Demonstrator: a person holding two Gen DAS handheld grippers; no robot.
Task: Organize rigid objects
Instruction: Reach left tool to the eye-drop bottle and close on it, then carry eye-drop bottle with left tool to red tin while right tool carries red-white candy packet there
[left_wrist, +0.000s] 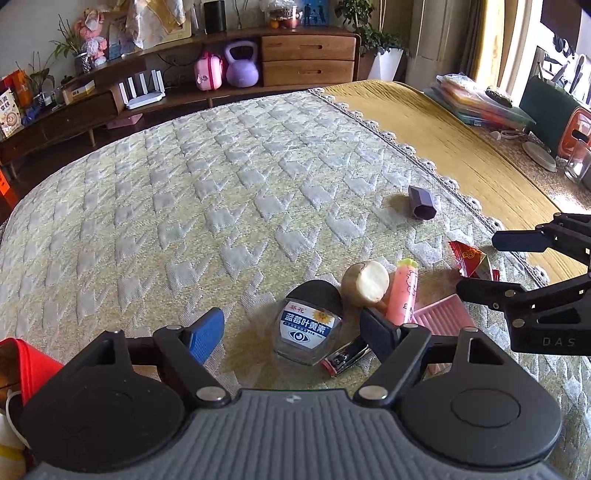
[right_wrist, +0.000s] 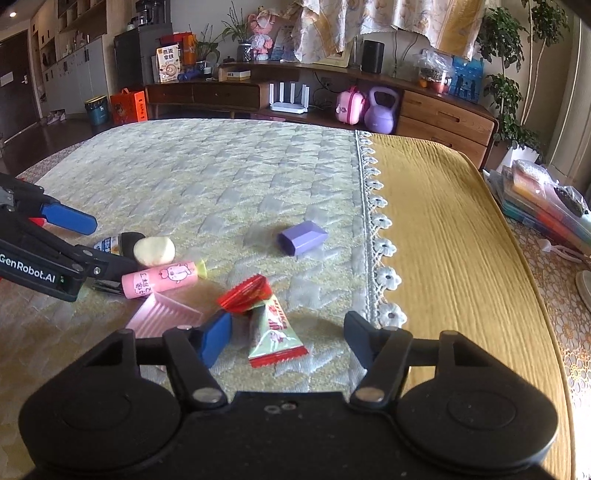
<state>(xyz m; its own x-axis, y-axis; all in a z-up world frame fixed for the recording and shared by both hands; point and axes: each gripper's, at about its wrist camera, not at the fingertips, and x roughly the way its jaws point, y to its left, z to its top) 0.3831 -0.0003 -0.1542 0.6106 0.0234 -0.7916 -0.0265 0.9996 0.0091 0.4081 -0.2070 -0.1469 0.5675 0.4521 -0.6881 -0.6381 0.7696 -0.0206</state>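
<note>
Bottle lying, purple cap apart

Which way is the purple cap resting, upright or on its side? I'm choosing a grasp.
On its side. The purple cap lies flat on the quilt, its open end visible sideways in both views.

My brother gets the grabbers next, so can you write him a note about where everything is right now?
Left gripper: open, empty, around the glass bottle without gripping.
Right gripper: open, empty, over the green candy packet.
Clustered together on the quilt: bottle, potato piece, pink tube, nail clipper, pink tray, red candy wrapper. The purple cap lies apart.
Nothing looks sorted yet; everything remains.
</note>
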